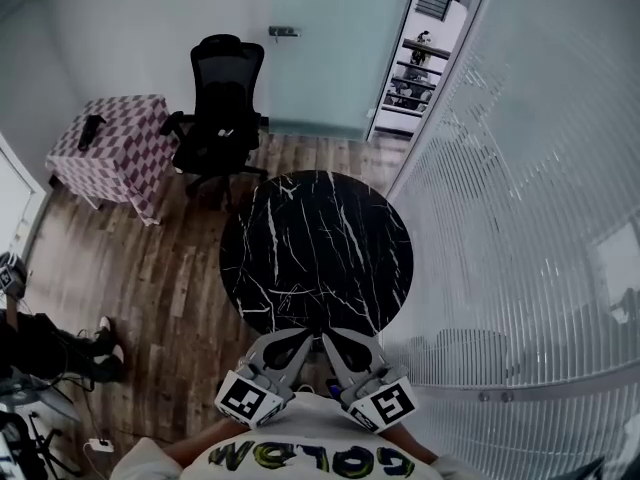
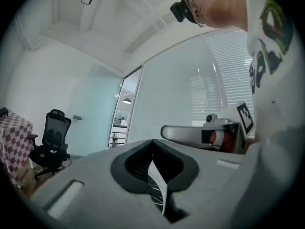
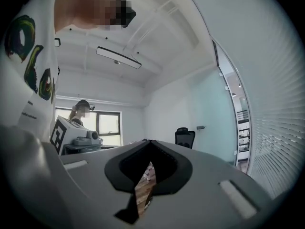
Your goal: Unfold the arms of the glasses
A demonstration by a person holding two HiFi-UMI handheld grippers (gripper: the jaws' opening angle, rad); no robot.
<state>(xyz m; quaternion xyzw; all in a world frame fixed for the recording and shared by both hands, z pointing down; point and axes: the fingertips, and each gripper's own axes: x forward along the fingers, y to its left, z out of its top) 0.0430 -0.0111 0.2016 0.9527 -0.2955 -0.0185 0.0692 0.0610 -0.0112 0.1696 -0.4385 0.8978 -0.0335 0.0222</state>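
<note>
Left gripper and right gripper, jaws together, empty, by black marble table; office chair beyond.

Round black table, white marble veins all over the top, sitting on a wood-plank floor. Same floor also carrying a black mesh office chair just past the table's far-left edge. Further left, a small table under a checkered cloth with some dark thing lying on top, too small to make out tbh. Down in the lower-left corner, a little white charger brick with its cable, flat on the planks.
</note>
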